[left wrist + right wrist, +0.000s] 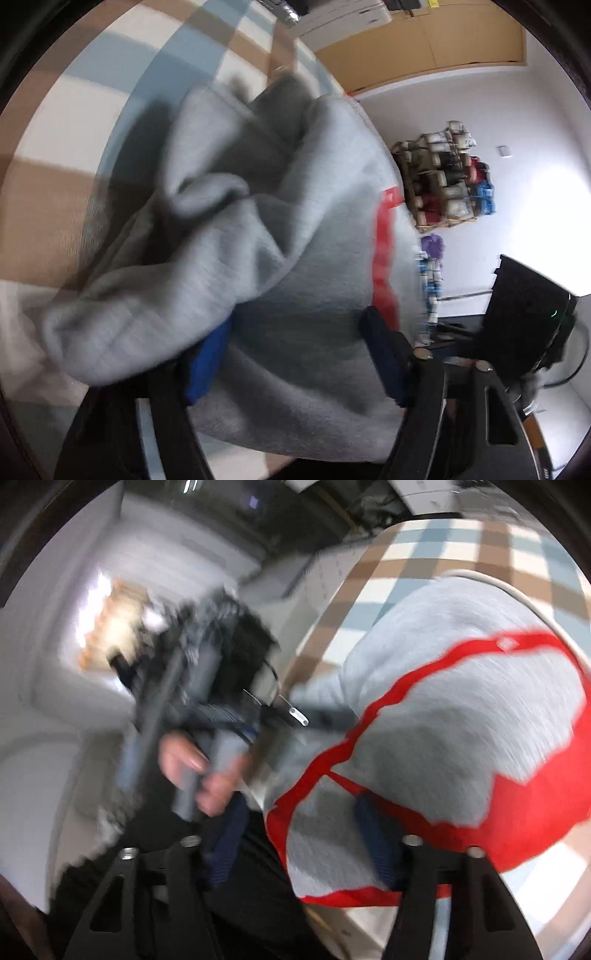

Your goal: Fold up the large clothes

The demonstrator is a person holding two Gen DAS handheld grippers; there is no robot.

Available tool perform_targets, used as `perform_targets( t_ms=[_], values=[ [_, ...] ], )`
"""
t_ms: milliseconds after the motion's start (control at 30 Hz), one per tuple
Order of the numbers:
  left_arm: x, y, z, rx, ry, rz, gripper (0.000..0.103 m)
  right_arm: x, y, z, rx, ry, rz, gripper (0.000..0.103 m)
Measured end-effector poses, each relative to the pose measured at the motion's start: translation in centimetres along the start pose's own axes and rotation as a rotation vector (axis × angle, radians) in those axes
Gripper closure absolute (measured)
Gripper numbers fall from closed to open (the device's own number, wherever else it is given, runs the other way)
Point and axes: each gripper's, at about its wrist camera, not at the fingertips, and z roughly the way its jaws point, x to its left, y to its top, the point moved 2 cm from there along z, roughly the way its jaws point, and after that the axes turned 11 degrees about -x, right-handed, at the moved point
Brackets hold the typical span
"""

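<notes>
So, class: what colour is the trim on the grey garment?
Red, clearest in the right wrist view, on the grey garment.

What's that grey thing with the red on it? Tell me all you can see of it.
The grey garment looks like soft fleece, with red stripes and a pale ribbed edge. It lies bunched in thick folds on the checked cloth. Its fabric sits between the left gripper's fingers, and the right gripper's blue pads straddle its edge. Blur hides any grip.

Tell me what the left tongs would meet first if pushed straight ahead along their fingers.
The grey garment: its bunched cloth already lies between the open fingers of the left tongs and fills the view ahead. Depth is blurred, but nothing else stands nearer.
</notes>
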Motion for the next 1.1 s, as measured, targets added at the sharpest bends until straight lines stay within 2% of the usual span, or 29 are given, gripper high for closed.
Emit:
perform_targets(
  t_ms=[67, 167, 233, 267, 333, 400, 467, 533, 600, 700, 767, 800, 867, 900, 967, 1067, 1100],
  values=[
    [-0.2, -0.6, -0.7, -0.028, -0.003, 0.025, 0.037, -2.1, -0.2, -1.9, -0.082, 0.017, 0.102, 0.056],
    [-0.1, -1.1, -2.1, -0.041, -0.014, 0.014, 0.038, -3.2, 0.3, -6.5, -0.294, -0.043, 0.111, 0.054],
    [-0.1, -1.6, -2.7, -0.048, -0.011, 0.037, 0.038, -3.6, 1.2, -9.2, -0.417, -0.147, 0.103, 0.054],
    [0.0, -1.6, -2.7, -0.049, -0.007, 0.039, 0.038, -3.8, 1.7, -9.9, -0.443, -0.202, 0.099, 0.054],
    [0.1, -1.9, -3.2, -0.05, 0.003, 0.034, 0.038, -4.6, 2.8, -9.4, -0.408, -0.291, 0.114, 0.054],
    [0.1, -1.3, -2.4, -0.044, 0.015, 0.039, 0.037, -5.7, 3.4, -6.7, -0.287, -0.415, 0.116, 0.054],
    [-0.3, -0.2, -1.4, -0.013, 0.035, 0.038, 0.038, -6.5, 3.0, -4.3, -0.173, -0.516, 0.049, 0.054],
    [-1.7, 1.1, -0.2, 0.033, 0.049, 0.026, 0.037, -6.7, 2.3, -2.1, -0.109, -0.614, -0.016, 0.054],
    [-3.7, 2.3, -1.3, 0.031, 0.046, 0.066, 0.037, -7.2, 1.8, -1.9, -0.121, -0.595, 0.012, 0.054],
    [-7.2, 3.9, -2.0, 0.02, 0.0, 0.183, 0.036, -8.9, 1.5, -3.2, -0.145, -0.517, 0.098, 0.054],
    [-8.4, 5.1, -0.7, 0.041, -0.003, 0.195, 0.025, -8.5, 1.2, -2.6, -0.154, -0.512, 0.098, 0.053],
    [-8.3, 5.3, 0.3, 0.053, 0.018, 0.195, 0.022, -8.2, 1.2, -2.5, -0.162, -0.517, 0.09, 0.053],
    [-6.8, 6.1, 3.0, 0.104, 0.121, 0.222, 0.022, -7.4, 1.1, -2.2, -0.187, -0.527, 0.066, 0.052],
    [-5.2, 6.5, 4.7, 0.121, 0.179, 0.193, 0.023, -7.2, 1.0, -2.3, -0.202, -0.528, 0.057, 0.052],
    [-3.1, 6.5, 6.6, 0.171, 0.166, 0.123, 0.023, -6.3, 0.8, -3.2, -0.235, -0.505, 0.031, 0.052],
    [-2.4, 6.2, 6.4, 0.112, 0.127, 0.133, 0.023, -3.4, -0.1, -5.6, -0.306, -0.339, 0.021, 0.052],
    [-2.3, 6.1, 6.2, 0.115, 0.122, 0.139, 0.023, -2.4, -0.4, -6.2, -0.325, -0.308, 0.011, 0.043]
  ],
)
